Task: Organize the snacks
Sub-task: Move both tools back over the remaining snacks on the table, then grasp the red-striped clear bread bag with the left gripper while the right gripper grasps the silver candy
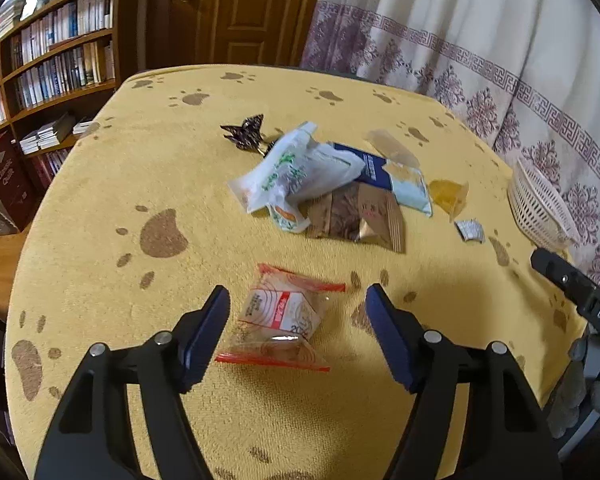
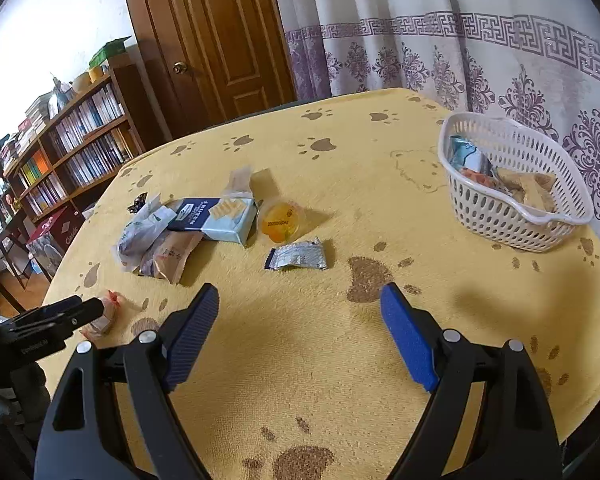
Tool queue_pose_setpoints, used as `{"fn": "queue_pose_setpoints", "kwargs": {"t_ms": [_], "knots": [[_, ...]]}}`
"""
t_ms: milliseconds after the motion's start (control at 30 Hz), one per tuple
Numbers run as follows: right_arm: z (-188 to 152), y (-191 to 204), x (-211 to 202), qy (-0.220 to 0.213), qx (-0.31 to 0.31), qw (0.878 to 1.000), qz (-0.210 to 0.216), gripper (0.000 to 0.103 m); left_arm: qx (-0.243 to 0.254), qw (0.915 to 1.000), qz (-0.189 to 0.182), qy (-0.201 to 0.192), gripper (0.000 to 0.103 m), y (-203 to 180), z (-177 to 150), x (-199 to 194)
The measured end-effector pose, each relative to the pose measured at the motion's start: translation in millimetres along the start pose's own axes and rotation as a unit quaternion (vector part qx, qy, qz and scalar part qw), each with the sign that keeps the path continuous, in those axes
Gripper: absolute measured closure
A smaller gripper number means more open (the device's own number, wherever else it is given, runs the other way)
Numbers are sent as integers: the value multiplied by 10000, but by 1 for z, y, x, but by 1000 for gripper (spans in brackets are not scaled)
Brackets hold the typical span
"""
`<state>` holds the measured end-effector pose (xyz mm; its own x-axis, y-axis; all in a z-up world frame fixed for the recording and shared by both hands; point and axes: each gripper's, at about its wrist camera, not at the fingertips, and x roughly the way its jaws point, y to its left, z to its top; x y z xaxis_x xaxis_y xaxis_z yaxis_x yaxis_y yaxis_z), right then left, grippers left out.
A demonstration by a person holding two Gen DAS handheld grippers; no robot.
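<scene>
A clear snack packet with red edges [image 1: 280,316] lies on the yellow paw-print tablecloth [image 1: 140,168]. It sits between the blue pads of my left gripper [image 1: 298,294], which is open with gaps on both sides of the packet. Farther off is a pile: a white pouch [image 1: 296,172], a blue-and-white box [image 1: 384,170] and a brown packet [image 1: 360,216]. My right gripper [image 2: 300,294] hovers open over bare cloth, holding nothing. Ahead of it lie a silver foil wrapper [image 2: 298,256] and an orange jelly cup [image 2: 280,220]. The white basket [image 2: 512,184] at the right holds a few snacks.
A dark origami-like piece [image 1: 246,132] lies behind the pile. A bookshelf [image 1: 52,60] stands to the left, a wooden door [image 2: 216,36] behind, and a patterned curtain [image 2: 480,48] along the right. The table's edge curves close at the left.
</scene>
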<state>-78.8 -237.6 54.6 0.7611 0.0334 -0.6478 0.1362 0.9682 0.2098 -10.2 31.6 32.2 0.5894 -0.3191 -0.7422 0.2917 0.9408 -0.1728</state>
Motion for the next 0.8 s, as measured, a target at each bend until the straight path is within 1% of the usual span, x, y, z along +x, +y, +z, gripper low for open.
{"fn": "queue_pose_setpoints", "kwargs": {"t_ms": [67, 233, 400, 533, 800], "knots": [[0, 0, 2, 31, 8, 10000, 3, 19, 41, 10000, 1, 47, 36, 0, -2, 5], [-1, 0, 9, 110, 29, 9999, 4, 19, 3, 9997, 127, 186, 48, 7, -6, 16], [-2, 1, 14, 161, 20, 9999, -12, 19, 111, 9998, 147, 122, 53, 5, -9, 16], [-3, 1, 19, 207, 37, 9998, -17, 19, 109, 9999, 87, 50, 62, 4, -9, 13], [1, -2, 26, 245, 114, 9996, -13, 19, 103, 9999, 51, -36, 65, 2, -9, 6]]}}
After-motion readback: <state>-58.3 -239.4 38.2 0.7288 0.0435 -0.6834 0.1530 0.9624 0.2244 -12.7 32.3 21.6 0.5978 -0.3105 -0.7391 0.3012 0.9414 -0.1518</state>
